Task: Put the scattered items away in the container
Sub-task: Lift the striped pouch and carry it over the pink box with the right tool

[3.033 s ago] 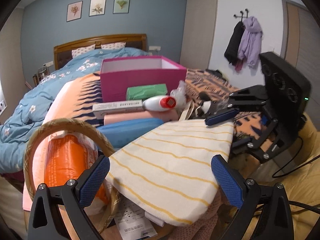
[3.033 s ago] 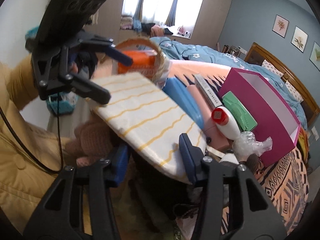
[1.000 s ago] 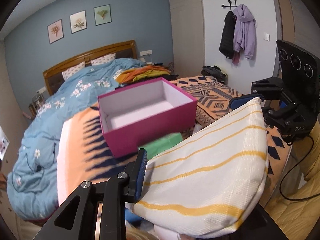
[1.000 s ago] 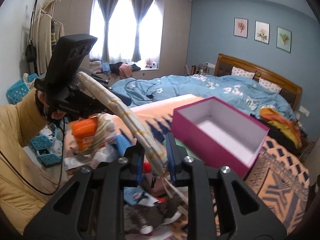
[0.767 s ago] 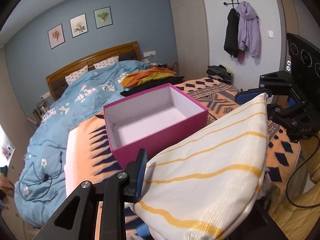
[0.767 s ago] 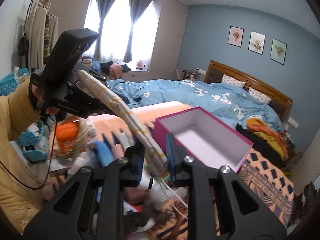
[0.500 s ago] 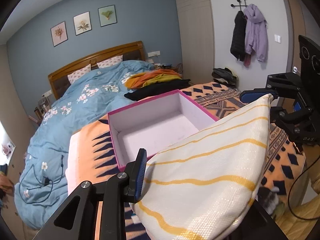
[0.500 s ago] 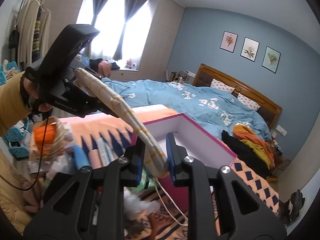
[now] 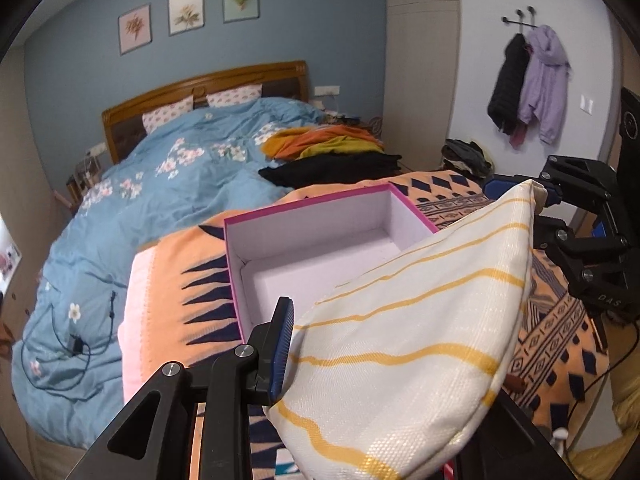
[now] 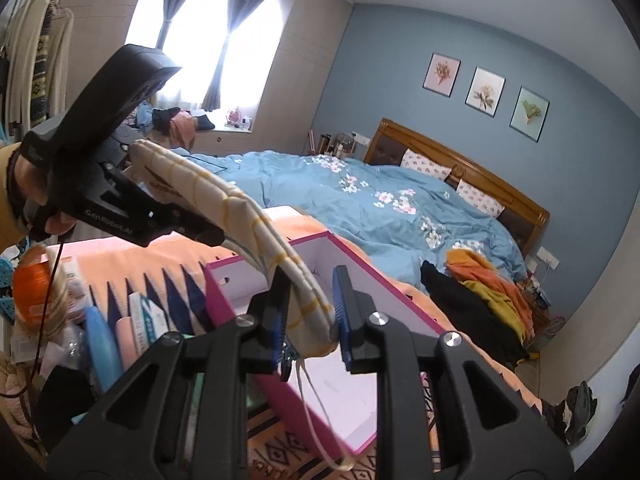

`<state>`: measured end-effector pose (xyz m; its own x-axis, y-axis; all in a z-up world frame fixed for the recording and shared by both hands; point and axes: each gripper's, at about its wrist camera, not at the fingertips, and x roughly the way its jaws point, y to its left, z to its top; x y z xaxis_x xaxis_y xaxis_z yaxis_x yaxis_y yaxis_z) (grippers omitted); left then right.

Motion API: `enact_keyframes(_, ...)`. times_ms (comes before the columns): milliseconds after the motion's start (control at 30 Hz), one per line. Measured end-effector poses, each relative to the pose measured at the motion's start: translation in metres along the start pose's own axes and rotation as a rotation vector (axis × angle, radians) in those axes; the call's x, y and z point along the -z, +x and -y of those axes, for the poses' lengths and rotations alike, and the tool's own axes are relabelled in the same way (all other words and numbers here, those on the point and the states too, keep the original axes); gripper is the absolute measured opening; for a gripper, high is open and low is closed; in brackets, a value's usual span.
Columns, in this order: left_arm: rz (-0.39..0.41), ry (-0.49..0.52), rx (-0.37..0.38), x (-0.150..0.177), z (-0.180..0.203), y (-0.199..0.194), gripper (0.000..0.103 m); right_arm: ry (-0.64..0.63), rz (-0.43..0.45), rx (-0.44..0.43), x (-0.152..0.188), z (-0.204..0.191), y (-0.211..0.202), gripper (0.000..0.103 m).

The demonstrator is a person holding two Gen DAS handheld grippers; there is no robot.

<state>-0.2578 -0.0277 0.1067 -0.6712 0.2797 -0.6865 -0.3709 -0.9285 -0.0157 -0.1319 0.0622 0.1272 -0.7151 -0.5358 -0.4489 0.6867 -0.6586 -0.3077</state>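
A white cloth pouch with yellow stripes (image 9: 404, 340) hangs in the air between my two grippers, above the open pink box (image 9: 320, 240) with a white inside. My left gripper (image 9: 384, 360) is shut on one end of the pouch; only its left pad (image 9: 282, 344) shows. My right gripper (image 10: 308, 312) is shut on the other end of the pouch (image 10: 256, 224), over the box (image 10: 360, 368). The right gripper also shows in the left wrist view (image 9: 516, 188). A white cord (image 10: 320, 404) dangles from the pouch.
The box sits on an orange patterned blanket (image 9: 180, 280). Scattered items lie left of the box: a blue case (image 10: 102, 348), a white carton (image 10: 144, 320), an orange pack in a basket (image 10: 32, 280). A bed with a blue duvet (image 9: 168, 184) and folded clothes (image 9: 328, 156) lies behind.
Both grippers closed on the pouch, lifted it off the pile and carried it forward over the pink box. The box now sits directly under the pouch.
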Motion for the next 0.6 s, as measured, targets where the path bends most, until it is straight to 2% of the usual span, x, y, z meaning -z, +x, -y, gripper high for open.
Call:
enact_keyframes(300, -0.132, -0.109, 0.028, -0.011, -0.031, 0.067, 0.028, 0.039, -0.116, -0.03, 0.002, 0.032, 0.064, 0.024)
enact_keyframes(600, -0.268, -0.176, 0.017, -0.01, -0.049, 0.136, 0.028, 0.144, -0.239, -0.089, 0.024, 0.061, 0.129, 0.024)
